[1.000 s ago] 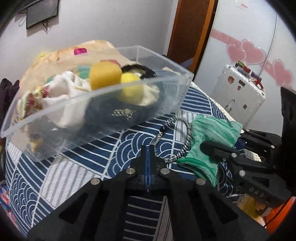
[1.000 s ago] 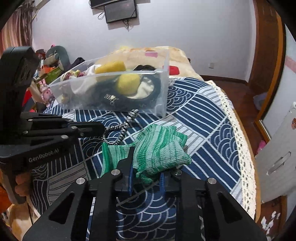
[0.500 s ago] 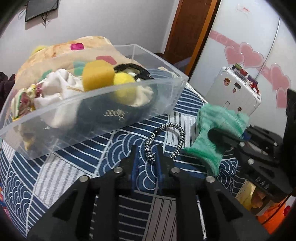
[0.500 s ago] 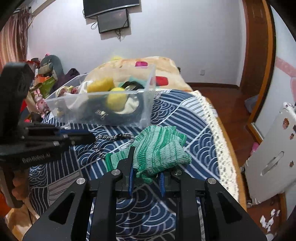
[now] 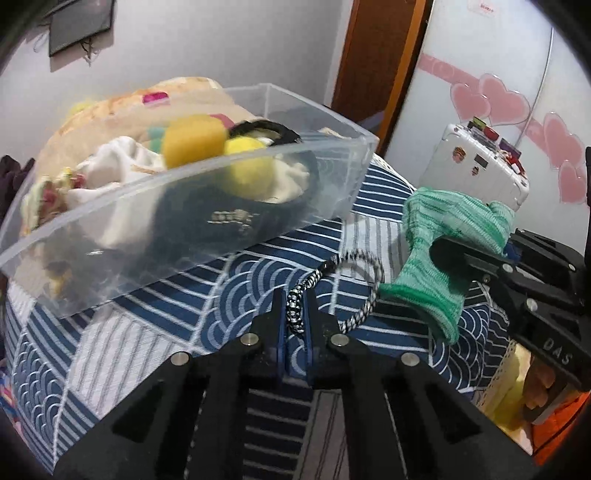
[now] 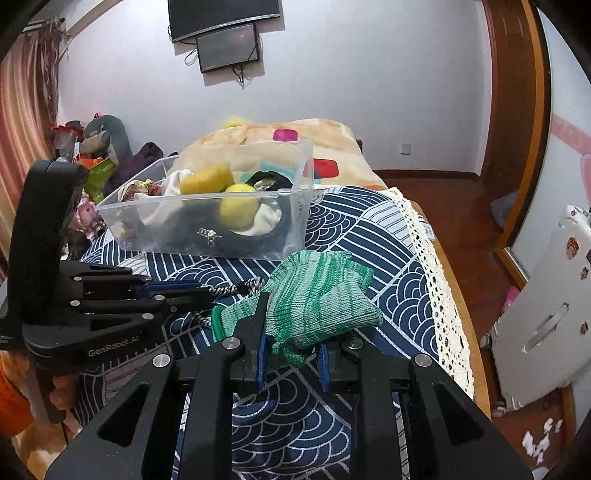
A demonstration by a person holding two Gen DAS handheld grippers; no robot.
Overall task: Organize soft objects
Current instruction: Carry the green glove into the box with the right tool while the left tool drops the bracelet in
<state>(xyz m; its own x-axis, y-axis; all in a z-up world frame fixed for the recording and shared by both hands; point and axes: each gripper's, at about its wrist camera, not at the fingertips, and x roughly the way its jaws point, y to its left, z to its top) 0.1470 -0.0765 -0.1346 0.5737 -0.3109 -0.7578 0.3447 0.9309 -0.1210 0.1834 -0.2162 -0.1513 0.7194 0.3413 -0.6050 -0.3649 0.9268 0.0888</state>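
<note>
Bed point(image 6: 369, 236) carries a navy-and-white wave-pattern cover with a lace edge. Clear plastic bin point(image 5: 325, 177) rests on it, holding yellow sponges, white cloth and dark items. Left gripper point(image 5: 295, 314): jaws have just been closing, now clamped on the black-and-white braided cord point(image 5: 365, 291), which loops over the cover. Right gripper point(image 6: 291, 354): jaws grip the green knit cloth point(image 6: 325, 302), held above the cover, near the bin. Wall-mounted screen point(image 6: 225, 33), wooden door frame, white suitcase point(image 5: 480, 166) beside the bed.

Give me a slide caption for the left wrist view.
Left gripper pinching a braided cord beside the clear bin.
</note>
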